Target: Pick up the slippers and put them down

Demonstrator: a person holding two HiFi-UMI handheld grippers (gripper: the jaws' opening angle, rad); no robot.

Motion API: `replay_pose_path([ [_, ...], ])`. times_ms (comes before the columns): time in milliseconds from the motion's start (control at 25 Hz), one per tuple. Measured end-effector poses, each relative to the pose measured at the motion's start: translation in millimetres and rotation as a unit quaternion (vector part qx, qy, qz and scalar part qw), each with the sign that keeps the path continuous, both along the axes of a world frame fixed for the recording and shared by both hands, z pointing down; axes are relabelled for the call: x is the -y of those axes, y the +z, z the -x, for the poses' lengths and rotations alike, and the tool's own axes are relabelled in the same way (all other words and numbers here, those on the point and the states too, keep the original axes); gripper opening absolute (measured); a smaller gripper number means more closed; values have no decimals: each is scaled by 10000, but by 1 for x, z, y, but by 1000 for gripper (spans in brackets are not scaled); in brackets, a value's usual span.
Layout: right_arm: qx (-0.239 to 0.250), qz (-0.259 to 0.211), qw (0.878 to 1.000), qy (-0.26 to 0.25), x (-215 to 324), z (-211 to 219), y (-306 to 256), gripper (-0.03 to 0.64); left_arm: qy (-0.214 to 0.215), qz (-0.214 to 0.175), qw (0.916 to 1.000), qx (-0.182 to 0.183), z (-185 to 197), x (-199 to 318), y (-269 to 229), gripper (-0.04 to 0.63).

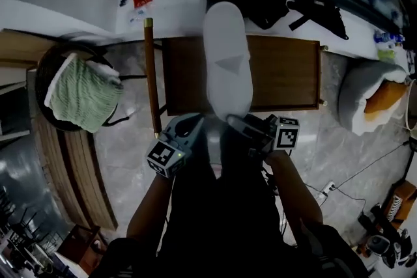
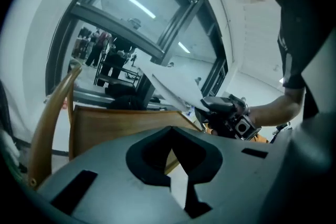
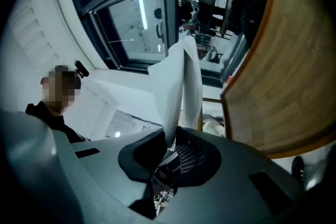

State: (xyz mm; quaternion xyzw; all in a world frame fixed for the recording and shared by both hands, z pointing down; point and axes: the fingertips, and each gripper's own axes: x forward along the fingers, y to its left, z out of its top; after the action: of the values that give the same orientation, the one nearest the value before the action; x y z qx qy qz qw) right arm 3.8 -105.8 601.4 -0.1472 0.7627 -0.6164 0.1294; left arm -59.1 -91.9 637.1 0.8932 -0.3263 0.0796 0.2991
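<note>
One white slipper [image 1: 227,55] hangs over the wooden chair seat [image 1: 287,75], toe pointing away from me. My right gripper [image 1: 238,122] is shut on its heel end; in the right gripper view the slipper [image 3: 181,81] rises from between the closed jaws [image 3: 170,147]. My left gripper [image 1: 195,124] sits just left of the heel, apart from it, shut with nothing in it [image 2: 171,152]. The left gripper view shows the slipper [image 2: 173,86] off to the right, held by the right gripper [image 2: 226,113]. I see no second slipper.
A dark basket with a green cloth [image 1: 81,94] stands left of the chair. A grey cushion with an orange piece [image 1: 371,97] lies to the right. Black bags [image 1: 313,10] rest on the white ledge behind. Cables [image 1: 339,185] run across the marble floor.
</note>
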Motion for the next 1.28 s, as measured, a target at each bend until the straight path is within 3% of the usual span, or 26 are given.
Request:
replay_pose_path([
  [160, 158, -436, 9989, 70, 9, -1, -53, 57, -30, -507, 9987, -78, 5, 14, -55, 9],
  [400, 12, -1668, 9860, -29, 39, -11, -138, 57, 115, -1415, 9897, -194, 0, 45, -151, 9],
  [640, -129, -2873, 9578, 15, 57, -19, -227, 57, 119, -2188, 9751, -339, -3, 70, -239, 9],
  [880, 34, -3730, 9277, 135, 56, -18, -292, 55, 158, -2920, 9559, -276, 4, 82, -307, 9],
  [1120, 64, -4340, 9001, 388, 54, -22, -329, 55, 226, -3444, 9379, -342, 10, 83, -361, 9],
  [1280, 62, -4555, 8890, 470, 53, -28, -336, 55, 314, -3540, 9337, -427, 6, 81, -376, 9],
])
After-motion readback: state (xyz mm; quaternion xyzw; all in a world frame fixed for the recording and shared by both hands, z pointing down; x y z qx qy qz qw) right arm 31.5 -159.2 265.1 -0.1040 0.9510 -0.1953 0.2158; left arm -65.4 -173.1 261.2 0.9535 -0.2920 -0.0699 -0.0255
